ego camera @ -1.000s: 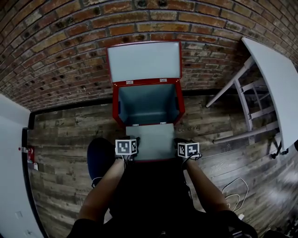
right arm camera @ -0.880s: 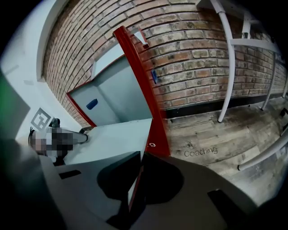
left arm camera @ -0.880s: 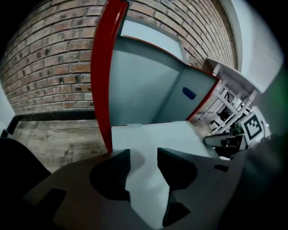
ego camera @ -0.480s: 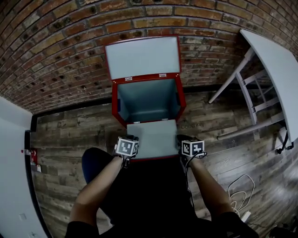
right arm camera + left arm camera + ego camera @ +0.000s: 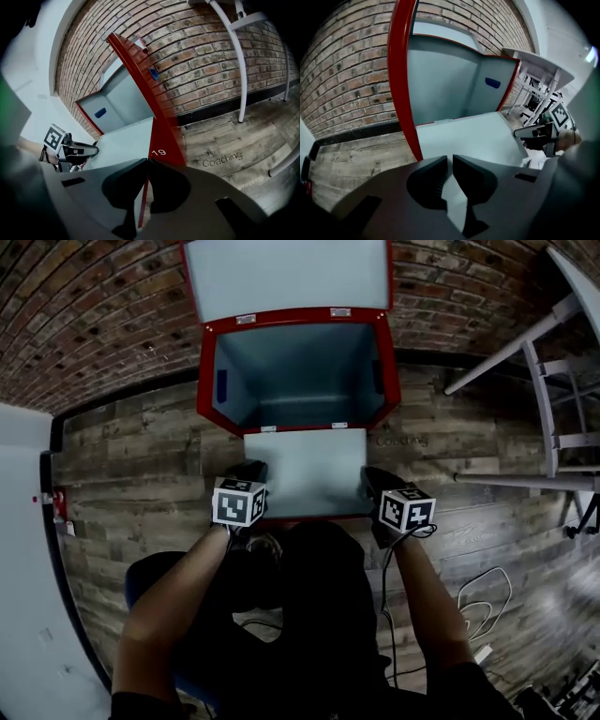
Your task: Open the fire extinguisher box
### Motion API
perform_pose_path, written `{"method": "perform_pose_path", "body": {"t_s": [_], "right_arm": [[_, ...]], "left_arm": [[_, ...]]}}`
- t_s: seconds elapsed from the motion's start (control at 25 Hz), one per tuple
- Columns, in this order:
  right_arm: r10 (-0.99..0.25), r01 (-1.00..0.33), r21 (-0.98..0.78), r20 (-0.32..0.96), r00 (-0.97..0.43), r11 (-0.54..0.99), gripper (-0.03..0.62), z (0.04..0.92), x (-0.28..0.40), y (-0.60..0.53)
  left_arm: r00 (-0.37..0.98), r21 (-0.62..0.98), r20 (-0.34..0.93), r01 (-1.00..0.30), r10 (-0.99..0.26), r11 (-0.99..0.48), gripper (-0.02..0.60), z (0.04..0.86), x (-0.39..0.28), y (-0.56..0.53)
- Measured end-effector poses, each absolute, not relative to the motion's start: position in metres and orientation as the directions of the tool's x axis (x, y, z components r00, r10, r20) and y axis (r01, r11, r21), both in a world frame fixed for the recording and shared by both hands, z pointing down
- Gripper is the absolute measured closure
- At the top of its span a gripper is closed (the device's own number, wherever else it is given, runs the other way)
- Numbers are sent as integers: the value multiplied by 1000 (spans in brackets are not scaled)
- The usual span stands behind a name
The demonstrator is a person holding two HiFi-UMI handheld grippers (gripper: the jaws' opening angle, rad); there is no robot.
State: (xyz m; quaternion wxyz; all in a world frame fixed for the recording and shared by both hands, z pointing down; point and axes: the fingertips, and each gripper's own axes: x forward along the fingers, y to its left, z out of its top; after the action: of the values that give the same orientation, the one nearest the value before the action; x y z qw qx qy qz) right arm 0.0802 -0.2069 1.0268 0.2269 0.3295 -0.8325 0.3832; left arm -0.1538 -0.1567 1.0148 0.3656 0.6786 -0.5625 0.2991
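Gripping flap [image 5: 305,486] by its 2 sides: right gripper [image 5: 373,480] jaws pinch its edge, left gripper [image 5: 249,472] jaws closing round it; hinge [image 5: 269,428] ahead of us.

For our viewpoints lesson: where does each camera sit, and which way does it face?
Head view: on the person's head, looking steeply down at the open red box; forearms, left gripper and right gripper show.
Left gripper view: rides the left gripper, looking into the box along closing jaws, front flap between them.
Right gripper view: rides the right gripper, shut on the flap's edge, facing the brick wall.
Shared: each gripper view shows the other gripper.
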Motion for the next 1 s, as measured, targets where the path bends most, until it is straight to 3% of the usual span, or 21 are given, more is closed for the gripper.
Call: {"method": "perform_pose_path", "body": {"t_s": [0.16,0.52,0.8,1.0], "right_arm": [[-407,-717,-463,604,-685,521,569,1047,80,-216],[-441,-700,-475,549,-710,533,569,1083,69,-245],[-433,-648,-581,482,-762,492,559,1107,61,-270],[-449,-666,-558,492,-746,495,559,1111,56,-282]], "left_arm": [[121,107,762,-992,-637,-61,497,1032,-155,-165],[173,241,561,-970,-809,-40,497,1065,-164,-182],[157,230,528,-972,-835,-37,497,1077,-173,-205],[95,186,515,-982,-852,3,495,1077,-178,-217]]}}
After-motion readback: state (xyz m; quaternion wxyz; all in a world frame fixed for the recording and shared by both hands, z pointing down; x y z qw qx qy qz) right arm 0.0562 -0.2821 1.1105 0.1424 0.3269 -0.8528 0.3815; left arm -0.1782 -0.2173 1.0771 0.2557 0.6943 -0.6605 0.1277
